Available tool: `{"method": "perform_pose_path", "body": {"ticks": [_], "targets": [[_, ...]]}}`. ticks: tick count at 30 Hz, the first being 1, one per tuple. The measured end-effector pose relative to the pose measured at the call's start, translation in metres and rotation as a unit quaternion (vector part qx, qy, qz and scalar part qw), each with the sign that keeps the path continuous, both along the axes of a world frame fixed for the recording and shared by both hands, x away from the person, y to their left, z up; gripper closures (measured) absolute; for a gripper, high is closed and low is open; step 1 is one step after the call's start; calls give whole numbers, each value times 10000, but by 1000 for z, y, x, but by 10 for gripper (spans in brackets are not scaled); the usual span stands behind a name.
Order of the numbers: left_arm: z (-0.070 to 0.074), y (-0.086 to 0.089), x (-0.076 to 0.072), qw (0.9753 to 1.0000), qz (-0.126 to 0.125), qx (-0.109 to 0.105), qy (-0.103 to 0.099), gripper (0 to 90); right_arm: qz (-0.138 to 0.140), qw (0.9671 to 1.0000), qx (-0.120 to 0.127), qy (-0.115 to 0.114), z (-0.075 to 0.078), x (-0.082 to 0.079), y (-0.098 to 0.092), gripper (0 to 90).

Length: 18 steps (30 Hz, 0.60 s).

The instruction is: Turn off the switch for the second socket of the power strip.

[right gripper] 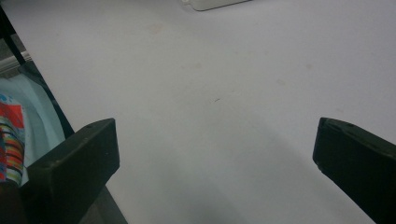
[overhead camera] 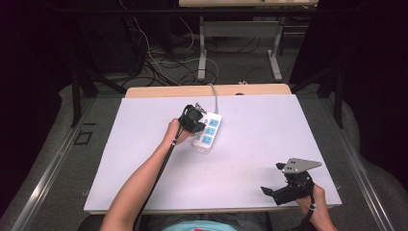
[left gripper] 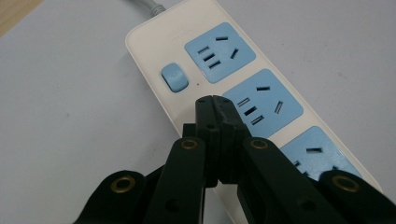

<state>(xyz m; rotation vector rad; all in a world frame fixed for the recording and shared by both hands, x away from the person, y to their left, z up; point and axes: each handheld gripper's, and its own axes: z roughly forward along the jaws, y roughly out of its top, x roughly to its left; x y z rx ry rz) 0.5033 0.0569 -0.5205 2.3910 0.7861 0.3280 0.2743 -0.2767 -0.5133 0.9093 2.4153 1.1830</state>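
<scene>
A white power strip [overhead camera: 208,131] with three blue sockets lies near the middle of the white table, its grey cable running off the far edge. My left gripper [overhead camera: 193,119] hovers over its far end. In the left gripper view the jaws are pressed together, and the left gripper [left gripper: 214,100] ends just short of the blue switch [left gripper: 174,77], beside the middle socket [left gripper: 262,102]. Nothing is held between them. My right gripper [overhead camera: 275,179] rests near the table's front right corner, jaws spread wide over bare table [right gripper: 210,93].
The white table top [overhead camera: 144,144] is bordered by a wooden strip [overhead camera: 163,91] at the far edge. Beyond it stand a table frame [overhead camera: 238,43] and tangled cables [overhead camera: 159,62] on the floor. A corner of the power strip [right gripper: 212,3] shows in the right gripper view.
</scene>
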Motion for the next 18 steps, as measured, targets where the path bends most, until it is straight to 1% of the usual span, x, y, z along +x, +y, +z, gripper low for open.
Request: {"method": "perform_pose_path", "body": {"ticks": [2,3,10,12,13,14,18], "targets": [[0,1,1,10000,-8,-67,57,900,-12,10000,3,9,0,0,0,0],[-1,1,1,10000,-7,-87,49,900,-12,10000,3,9,0,0,0,0],[-1,2,2,9999,0,-104,66,900,-12,10000,-1,20,0,0,0,0],[-1,1,1,10000,4,-67,54,900,-25,10000,-6,-1,0,0,0,0],[0,1,1,9999,-31,-44,102,900,-25,10000,-6,-1,0,0,0,0],[0,0,0,10000,-1,12,17,900,-46,10000,2,-1,0,0,1,0],[0,-1,0,10000,15,17,26,900,-39,10000,-2,-5,0,0,1,0]]}}
